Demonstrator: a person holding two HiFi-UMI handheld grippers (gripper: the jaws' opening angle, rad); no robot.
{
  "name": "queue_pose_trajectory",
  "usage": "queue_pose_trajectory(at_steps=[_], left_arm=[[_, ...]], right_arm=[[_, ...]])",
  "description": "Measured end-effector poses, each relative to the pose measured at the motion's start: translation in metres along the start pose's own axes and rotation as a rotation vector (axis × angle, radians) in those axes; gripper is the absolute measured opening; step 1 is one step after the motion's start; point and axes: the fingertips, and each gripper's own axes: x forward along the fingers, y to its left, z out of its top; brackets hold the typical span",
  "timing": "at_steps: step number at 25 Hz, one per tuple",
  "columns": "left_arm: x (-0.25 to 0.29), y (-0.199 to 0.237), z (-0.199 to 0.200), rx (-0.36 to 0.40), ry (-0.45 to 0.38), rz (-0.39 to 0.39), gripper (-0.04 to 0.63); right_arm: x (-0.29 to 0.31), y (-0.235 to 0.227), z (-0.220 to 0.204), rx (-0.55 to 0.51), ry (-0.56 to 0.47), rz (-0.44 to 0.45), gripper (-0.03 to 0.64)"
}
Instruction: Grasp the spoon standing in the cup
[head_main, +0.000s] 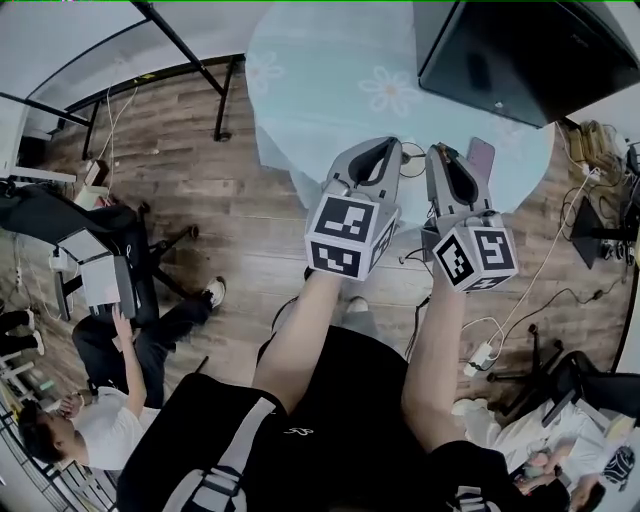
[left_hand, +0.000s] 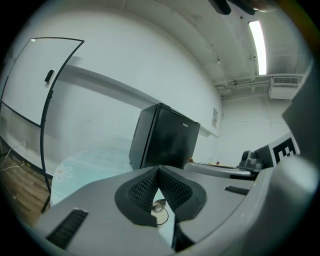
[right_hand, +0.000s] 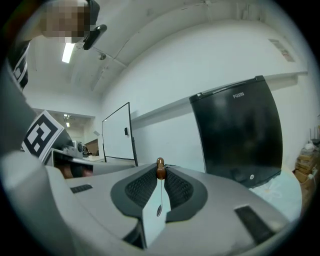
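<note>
Both grippers are held side by side at the middle of the head view, over the near edge of a round table (head_main: 330, 80). The table is covered with a pale blue flowered cloth and lies toward 12 o'clock.

The right gripper (head_main: 443, 155) is closed on the spoon (right_hand: 160, 169). In the right gripper view the spoon's brown rounded end is pinched between the very tips of the pads. A thin stem is seen running from it toward 6 o'clock through the gap behind the pads, ending in a small dark oval. The spoon is held up at the gripper's tips, with the wall and a whiteboard (right_hand: 118, 134) behind it.

The left gripper (head_main: 385, 148) is brought together, its pad tips touching and nothing pinched between them. Through the wedge-shaped gap below the tips a small shiny object (left_hand: 159, 204) with a thin dark loop is seen against the blue cloth. What it is cannot be told.

A black fridge (head_main: 520, 50) is set at 1 o'clock beyond the table. On the wooden floor (head_main: 240, 230) a seated person (head_main: 110, 400) is seen at 8 o'clock and a black office chair (head_main: 90, 250) at 9 o'clock.
</note>
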Motion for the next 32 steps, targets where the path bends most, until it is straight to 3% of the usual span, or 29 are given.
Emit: queue_pose_trajectory(at_steps=[20, 32], left_arm=[[-0.079, -0.058, 0.077, 0.105, -0.187, 0.080, 0.003], [-0.124, -0.075, 0.075, 0.105, -0.213, 0.113, 0.003]], right_arm=[[-0.066, 0.049, 0.091, -0.112, -0.143, 0.133, 0.048], [-0.101, 0.071, 0.100, -0.139, -0.138, 0.142, 0.048]])
